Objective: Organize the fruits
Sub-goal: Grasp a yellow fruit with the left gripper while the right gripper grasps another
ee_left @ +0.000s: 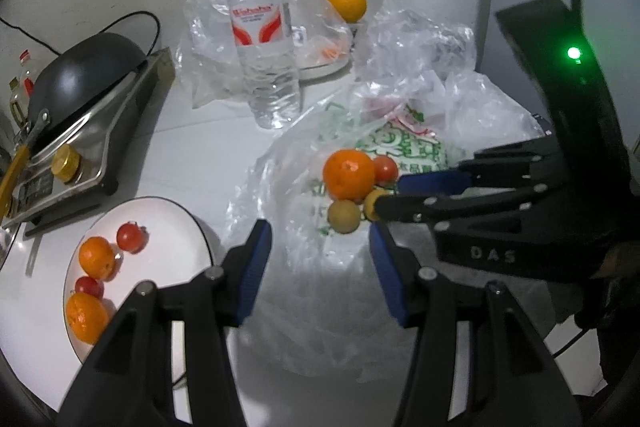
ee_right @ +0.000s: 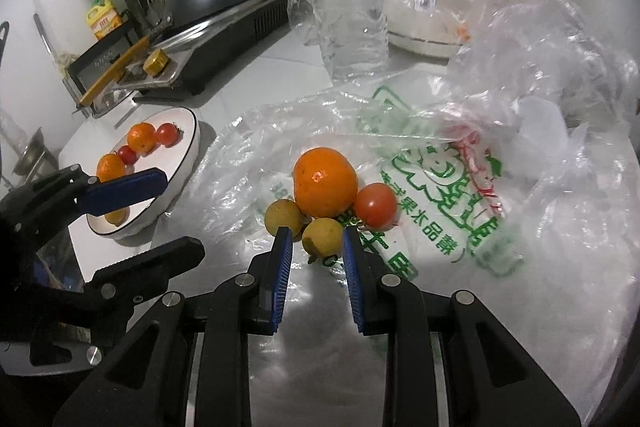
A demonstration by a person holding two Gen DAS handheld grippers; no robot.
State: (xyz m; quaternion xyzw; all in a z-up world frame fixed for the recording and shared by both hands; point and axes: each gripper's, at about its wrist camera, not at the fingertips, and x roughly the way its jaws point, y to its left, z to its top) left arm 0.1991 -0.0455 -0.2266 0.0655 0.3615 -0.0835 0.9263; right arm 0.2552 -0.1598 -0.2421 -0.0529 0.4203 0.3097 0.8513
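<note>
**On the bench: fruit pile on the plastic bag**

On the printed plastic bag (ee_right: 420, 187) I see an orange (ee_right: 325, 182), a tomato (ee_right: 375, 206) and two yellow fruits touching. My right gripper (ee_right: 316, 251) has its jaws narrowly apart either side of the nearer yellow fruit (ee_right: 322, 237), not visibly clamping it. My left gripper (ee_left: 320, 259) hangs with jaws wide, holding nothing. The white plate (ee_left: 176, 247) carries two oranges and two tomatoes. A water bottle (ee_left: 262, 39) stands behind.

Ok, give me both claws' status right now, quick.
Left claw: open, holding nothing, above the plastic bag.
Right claw: open, its fingers either side of a small yellow fruit, not clamped.
</note>
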